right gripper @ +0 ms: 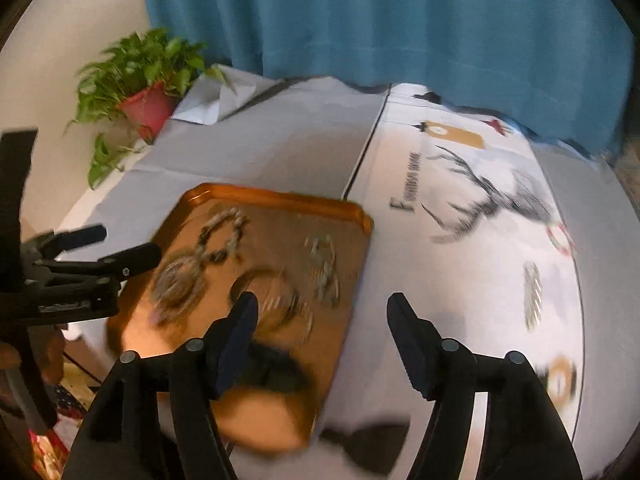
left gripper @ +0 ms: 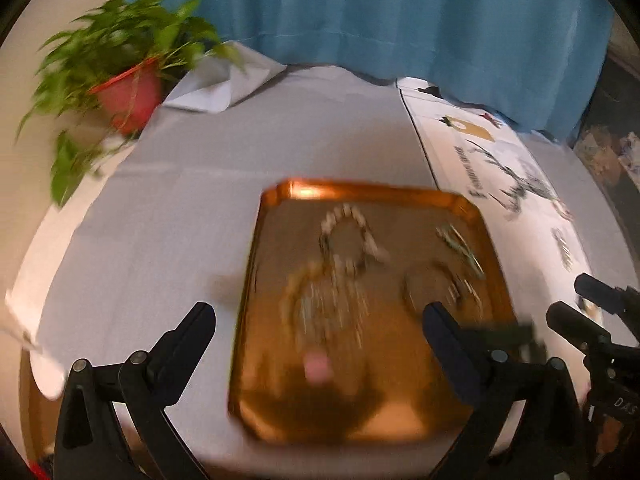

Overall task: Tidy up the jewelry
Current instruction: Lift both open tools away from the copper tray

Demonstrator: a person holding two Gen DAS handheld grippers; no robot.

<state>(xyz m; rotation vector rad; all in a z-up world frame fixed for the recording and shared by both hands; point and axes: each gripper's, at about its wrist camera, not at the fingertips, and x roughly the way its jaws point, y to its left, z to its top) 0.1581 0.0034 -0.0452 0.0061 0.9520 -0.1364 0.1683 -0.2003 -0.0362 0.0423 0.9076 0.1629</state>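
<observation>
Shiny copper-coloured rectangular metal tray lying flat on a round tabletop draped in pale grey cloth, taken here as the landmark. On the tray floor, blurred by motion: a beaded loop bracelet of pale and dark beads toward the far edge, a larger ring of chain with dangling strands nearer, thin round bangles to the right of that, a greenish metal chain piece at the far right.

Left gripper tilted steeply down over the tray's near left part, jaws spread wide, nothing between them; left finger over the cloth just off the tray's left rim, right finger over the tray floor.

Right gripper likewise pitched down, jaws apart and empty, straddling the tray's right rim: one finger above the bangles, the other over a white printed cloth with a black deer drawing right of the tray.

Beyond the tray's far left corner, a leafy green plant in a red pot; behind, a teal curtain.
</observation>
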